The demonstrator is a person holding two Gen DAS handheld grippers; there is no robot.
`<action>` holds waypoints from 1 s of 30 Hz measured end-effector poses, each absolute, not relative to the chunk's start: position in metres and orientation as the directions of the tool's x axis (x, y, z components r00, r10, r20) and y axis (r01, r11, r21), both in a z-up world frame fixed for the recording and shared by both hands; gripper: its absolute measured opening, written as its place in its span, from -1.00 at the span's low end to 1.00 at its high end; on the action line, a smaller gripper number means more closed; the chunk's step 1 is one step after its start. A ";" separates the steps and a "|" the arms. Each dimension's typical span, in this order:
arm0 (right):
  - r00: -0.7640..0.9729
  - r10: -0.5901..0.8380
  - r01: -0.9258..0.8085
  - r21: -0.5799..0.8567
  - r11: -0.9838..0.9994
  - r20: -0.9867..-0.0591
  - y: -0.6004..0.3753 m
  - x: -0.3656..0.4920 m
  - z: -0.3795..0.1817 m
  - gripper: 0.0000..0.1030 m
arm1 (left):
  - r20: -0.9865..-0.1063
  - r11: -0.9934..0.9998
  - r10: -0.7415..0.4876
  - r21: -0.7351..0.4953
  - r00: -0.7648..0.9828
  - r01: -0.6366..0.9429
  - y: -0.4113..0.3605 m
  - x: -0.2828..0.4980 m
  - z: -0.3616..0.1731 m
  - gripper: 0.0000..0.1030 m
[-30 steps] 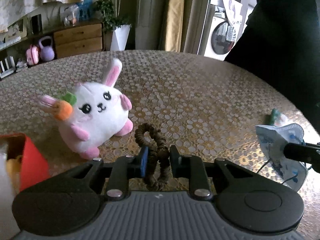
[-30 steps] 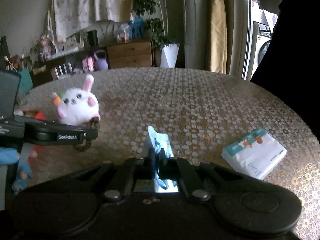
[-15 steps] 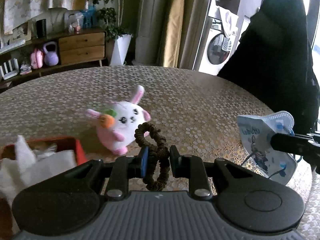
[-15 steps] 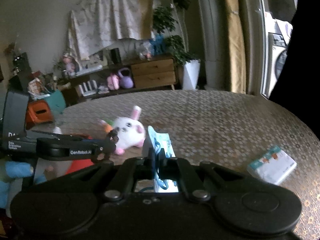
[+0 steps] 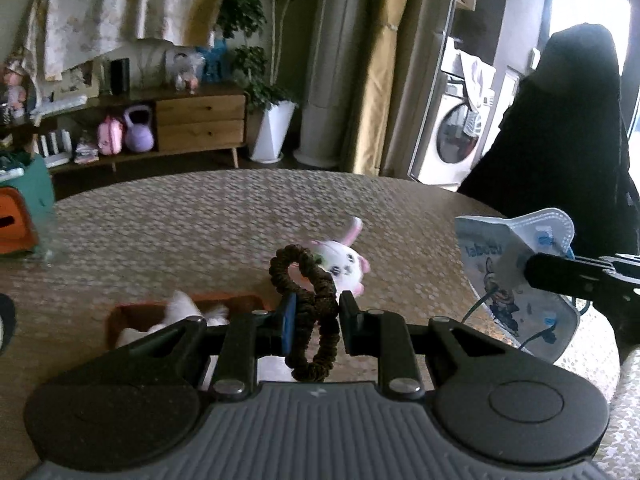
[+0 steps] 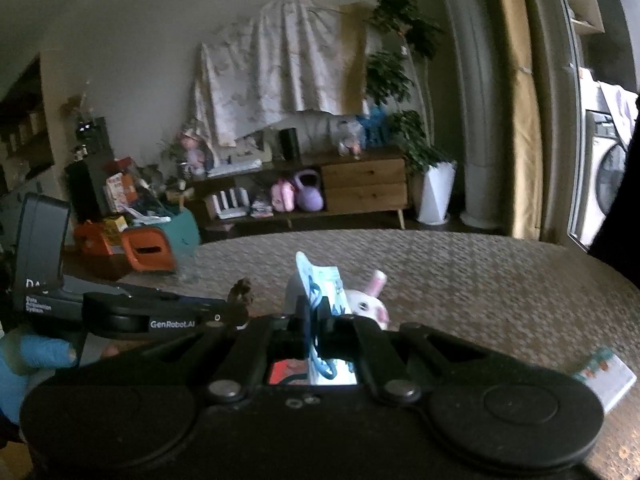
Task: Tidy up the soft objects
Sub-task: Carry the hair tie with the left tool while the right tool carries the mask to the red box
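Left gripper clamps a brown hair tie above the orange box holding white plush; right gripper pinches a face mask over open table.

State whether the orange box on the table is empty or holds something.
Holds something: white soft material sticks up inside the orange box. How full, cannot tell.

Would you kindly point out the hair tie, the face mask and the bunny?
hair tie (image 5: 305, 276), left wrist view, upper loop.
face mask (image 5: 516, 248), left wrist view, upper panel.
bunny (image 5: 344, 262), left wrist view, face.
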State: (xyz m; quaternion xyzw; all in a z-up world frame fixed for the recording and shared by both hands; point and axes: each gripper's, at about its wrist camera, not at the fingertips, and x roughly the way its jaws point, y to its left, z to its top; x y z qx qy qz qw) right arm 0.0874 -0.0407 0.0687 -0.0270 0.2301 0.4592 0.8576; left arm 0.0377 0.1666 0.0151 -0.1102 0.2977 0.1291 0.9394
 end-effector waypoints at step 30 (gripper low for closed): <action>0.308 0.760 -0.880 0.133 0.457 -0.572 0.108 0.062 0.006 -0.96 | -0.690 0.903 0.235 -0.105 0.685 -0.416 0.258 0.004 -0.052 -0.56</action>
